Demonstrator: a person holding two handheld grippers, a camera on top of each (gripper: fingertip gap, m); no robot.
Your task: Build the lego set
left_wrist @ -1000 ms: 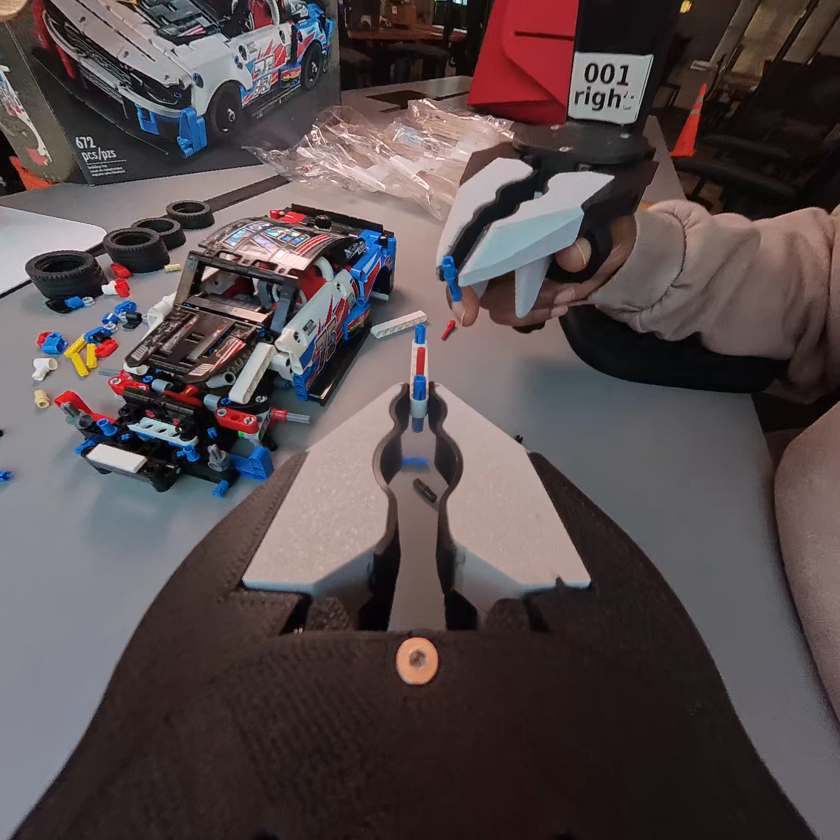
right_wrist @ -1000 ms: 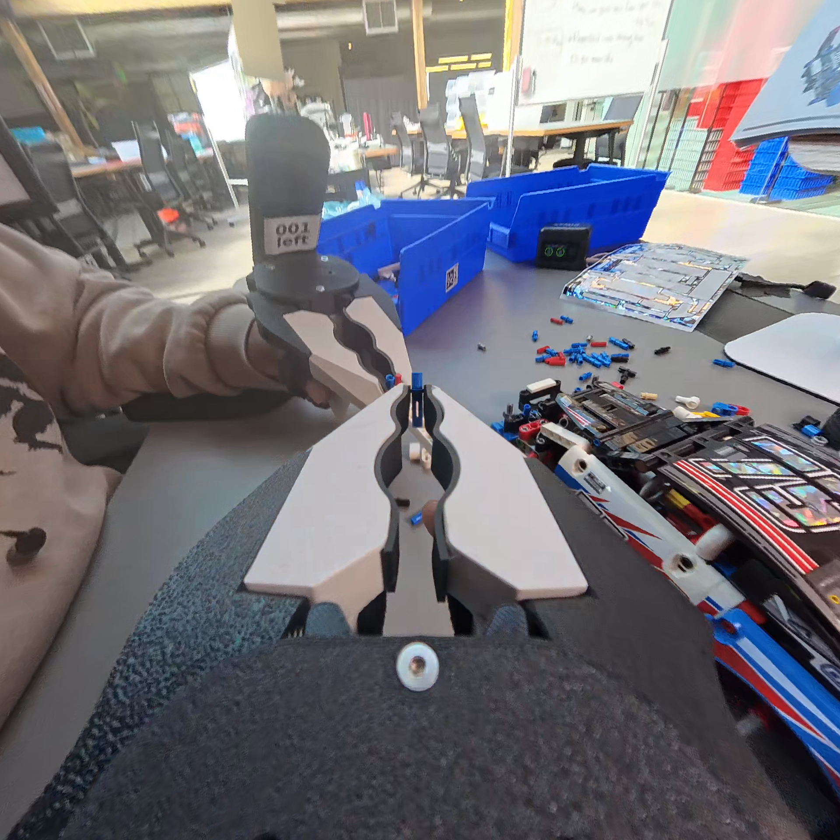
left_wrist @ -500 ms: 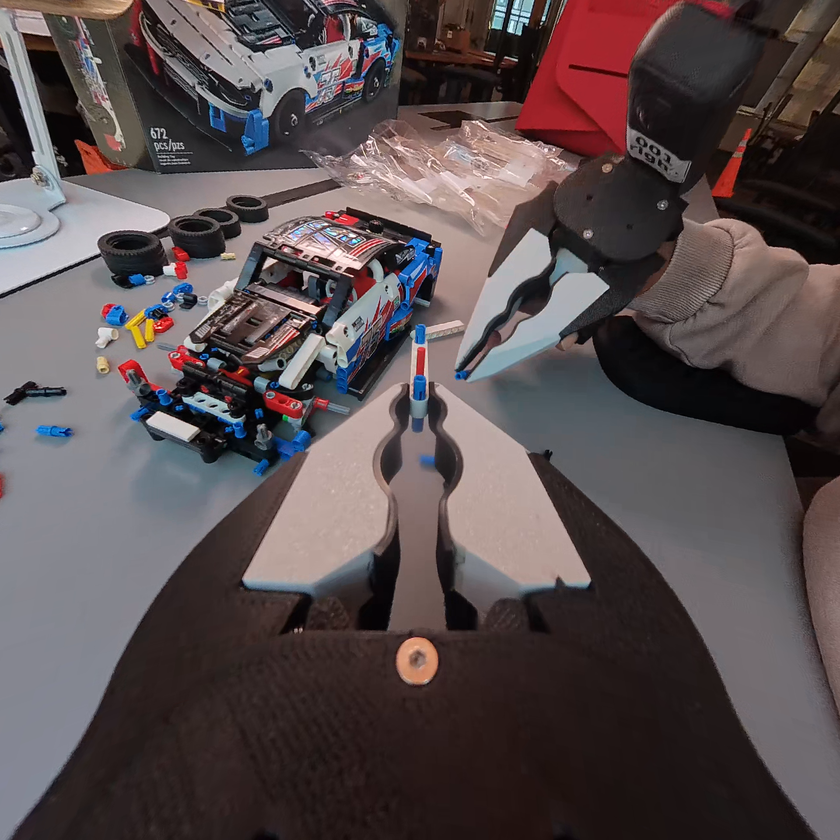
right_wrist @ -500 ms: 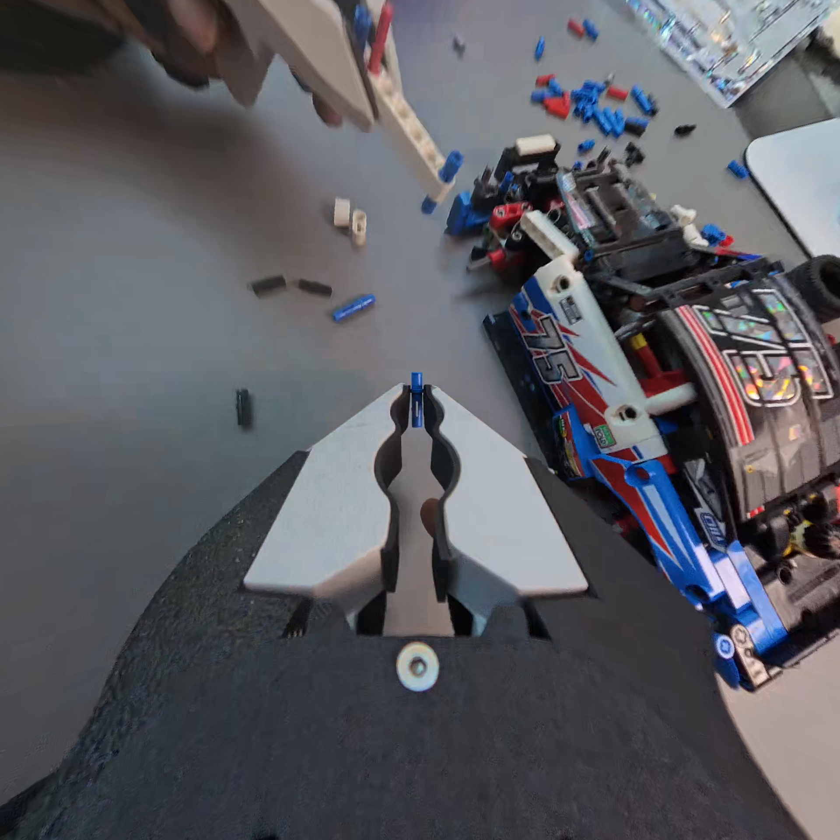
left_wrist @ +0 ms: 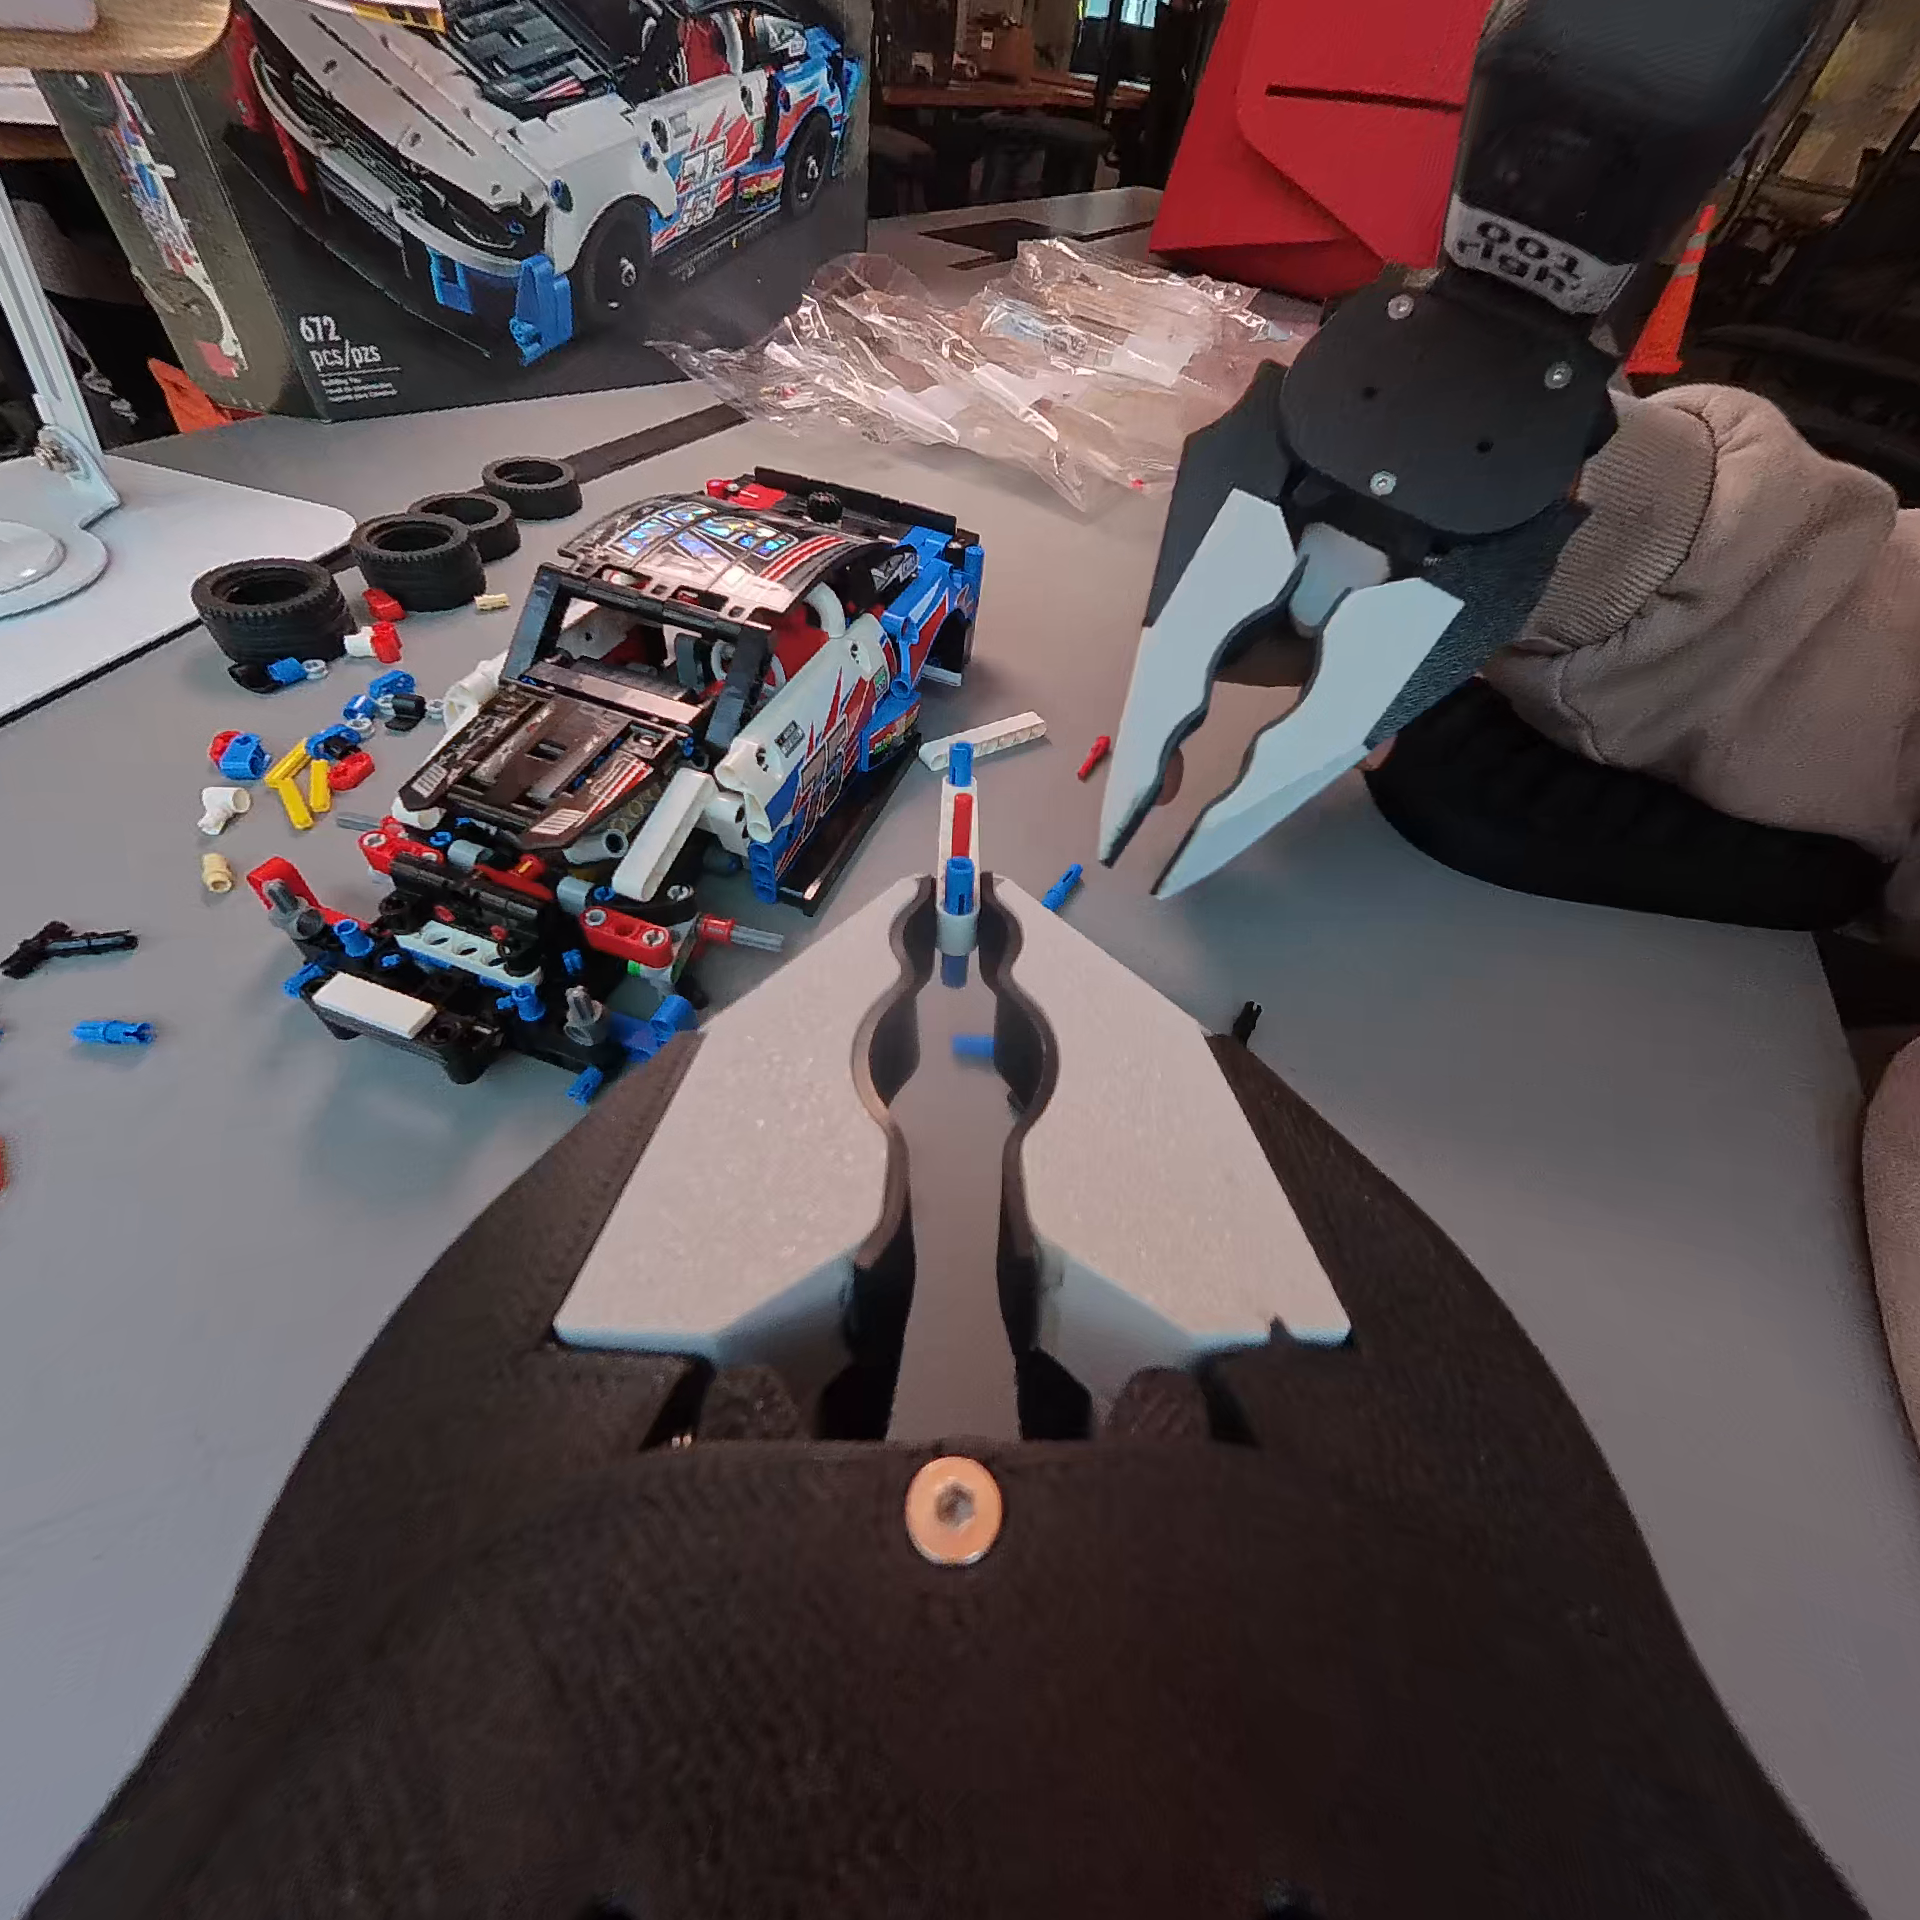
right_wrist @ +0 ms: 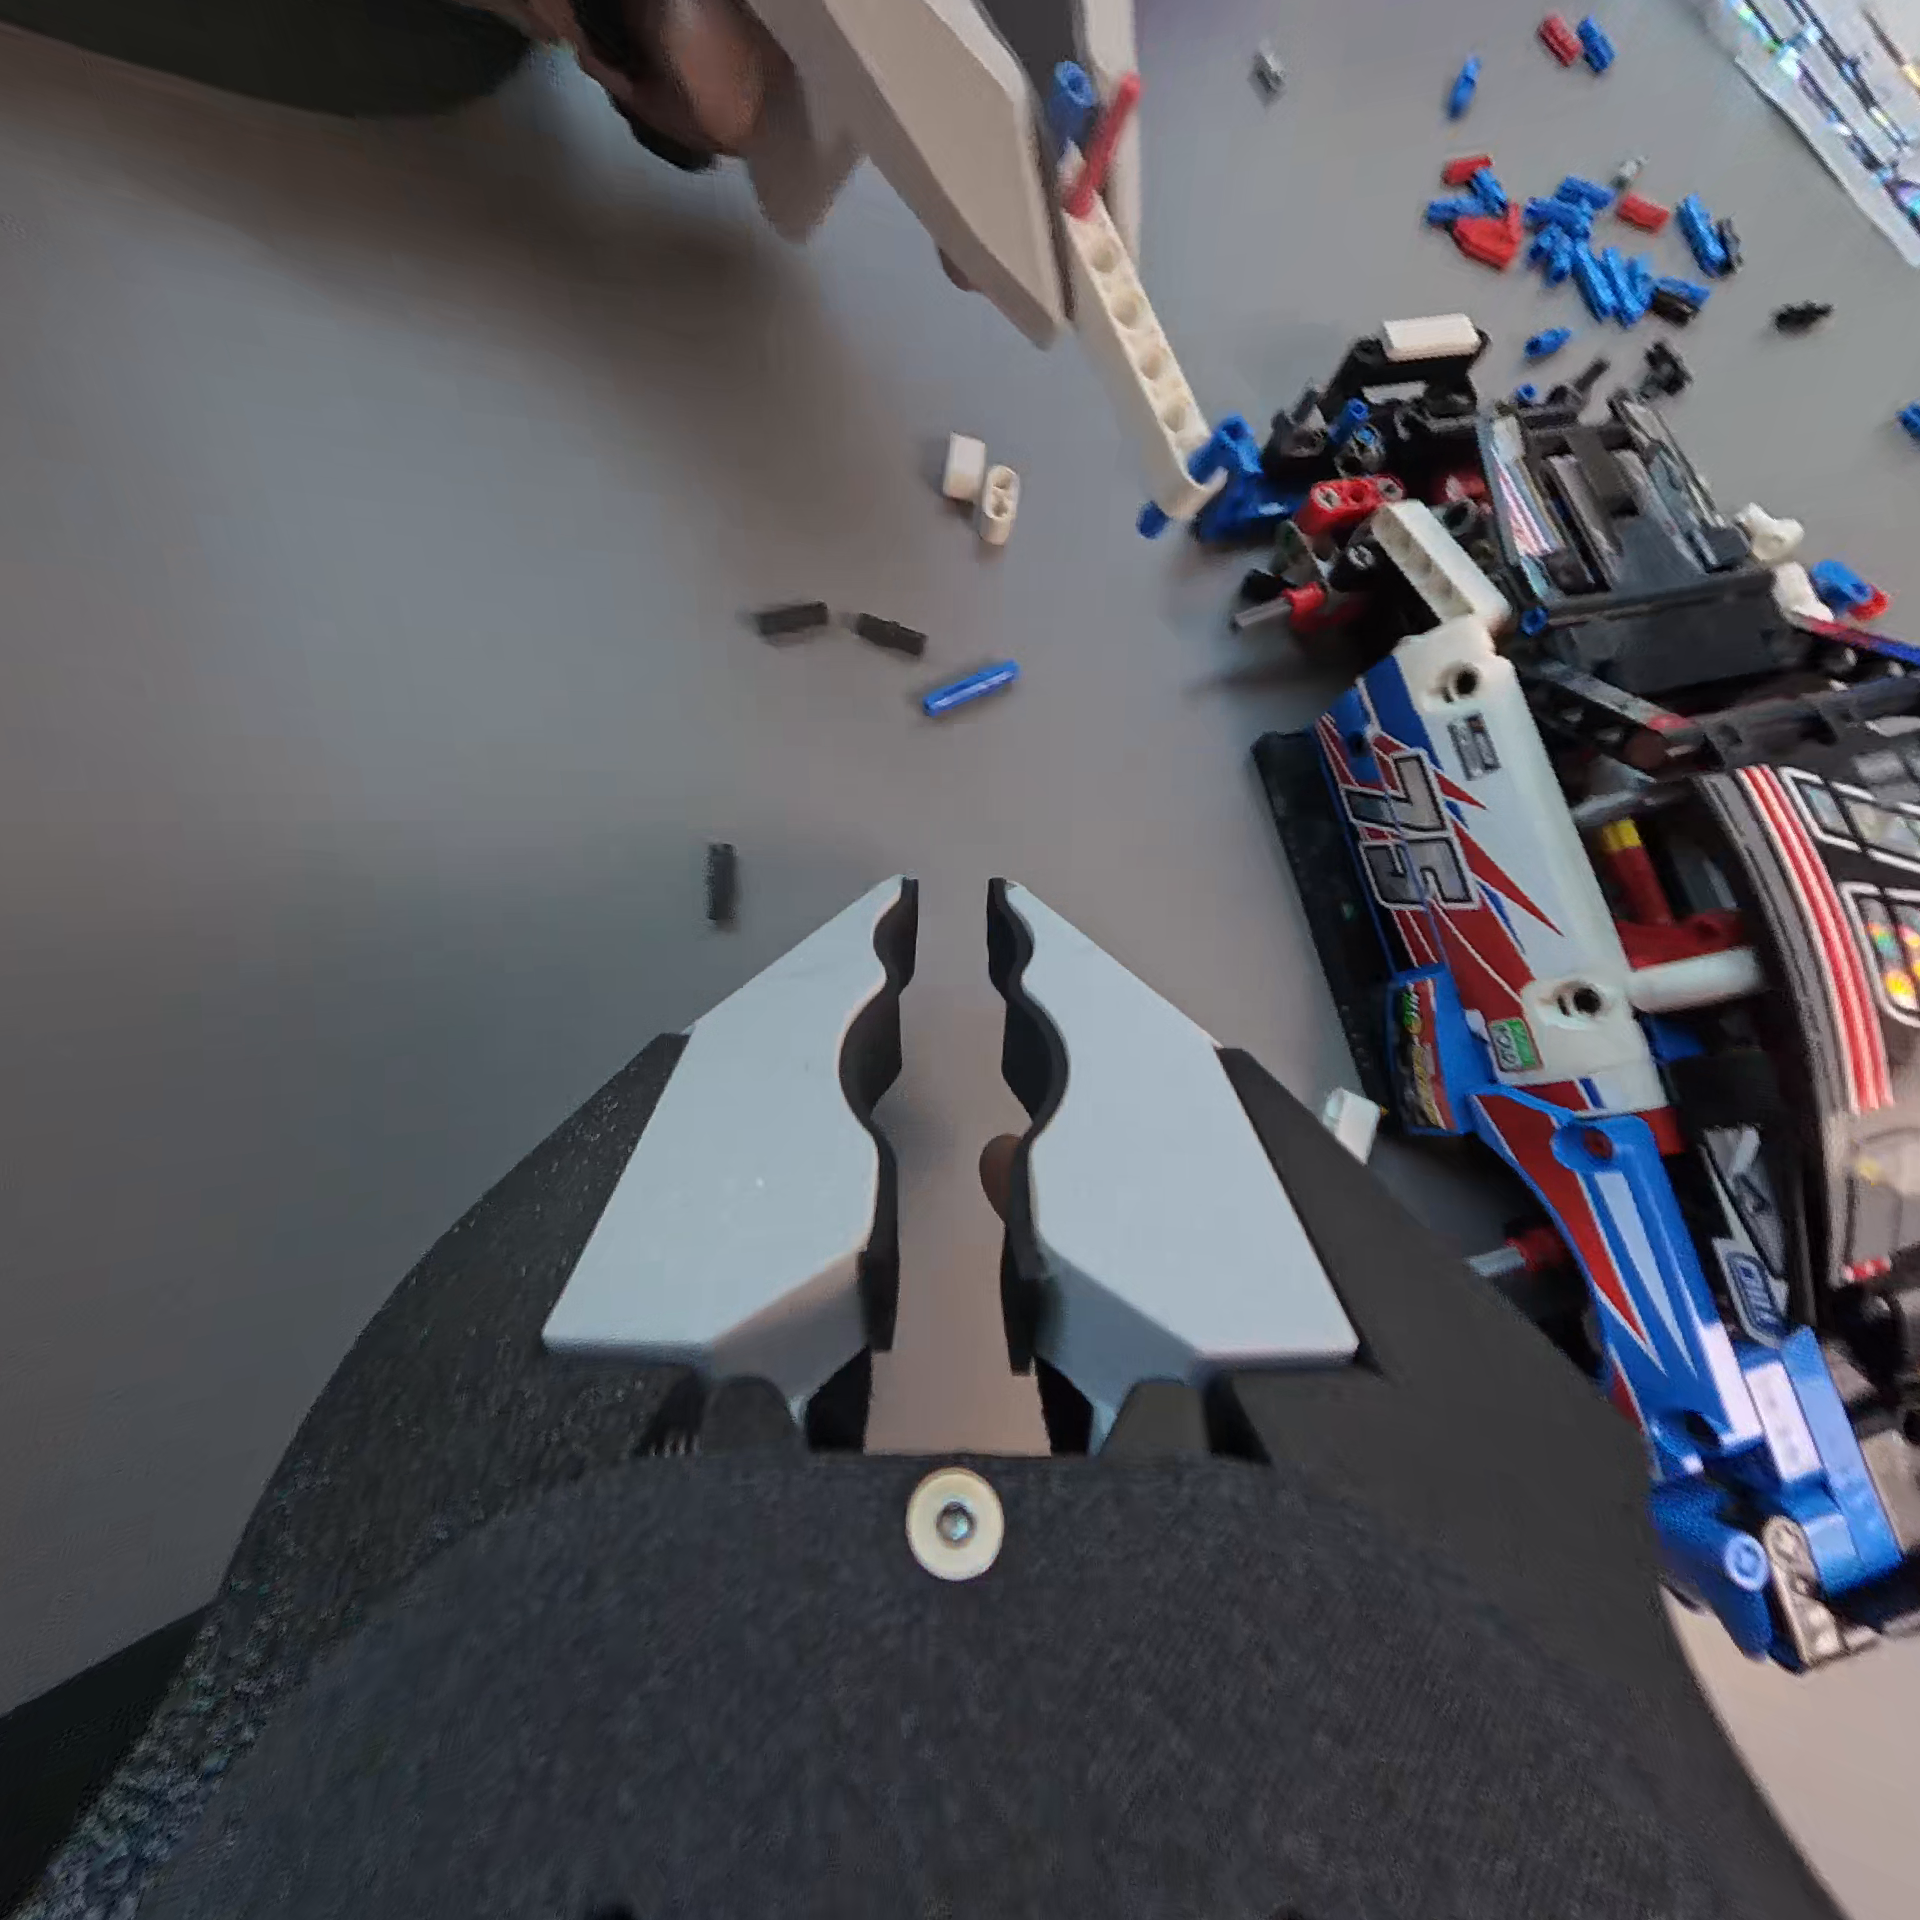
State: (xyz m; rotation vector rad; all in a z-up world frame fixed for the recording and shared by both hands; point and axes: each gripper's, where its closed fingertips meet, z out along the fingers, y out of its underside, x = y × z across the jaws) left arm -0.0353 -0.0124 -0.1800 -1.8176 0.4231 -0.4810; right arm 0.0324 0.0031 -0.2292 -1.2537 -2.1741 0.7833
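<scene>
My left gripper [left_wrist: 956, 888] is shut on a white beam [left_wrist: 956, 831] that carries blue and red pins and points forward above the table. The partly built race car [left_wrist: 727, 665] sits left of it. My right gripper [right_wrist: 951, 883] is open and empty, tips pointing down just above the grey table. In the left wrist view the right gripper [left_wrist: 1143, 873] hangs to the right of the beam, with a small blue pin [left_wrist: 1062, 888] lying on the table beside its tips. In the right wrist view the left gripper [right_wrist: 1044, 312] and its beam [right_wrist: 1132, 343] show at the top, and the car [right_wrist: 1455, 831] at the right.
Four tyres [left_wrist: 416, 540], loose coloured parts [left_wrist: 301, 758], the set's box [left_wrist: 468, 187] and empty plastic bags [left_wrist: 1018, 353] lie behind and left of the car. Black pins [right_wrist: 790, 620], a blue axle pin [right_wrist: 971, 686], white connectors [right_wrist: 982, 483] and a blue-red parts pile [right_wrist: 1579, 249] lie on the table. Some 9 cm of space lies between my two pairs of fingers.
My right gripper tilted down toward the table, then opened; the blue pin it held is out of it. The left gripper stays shut on the beam and has barely moved.
</scene>
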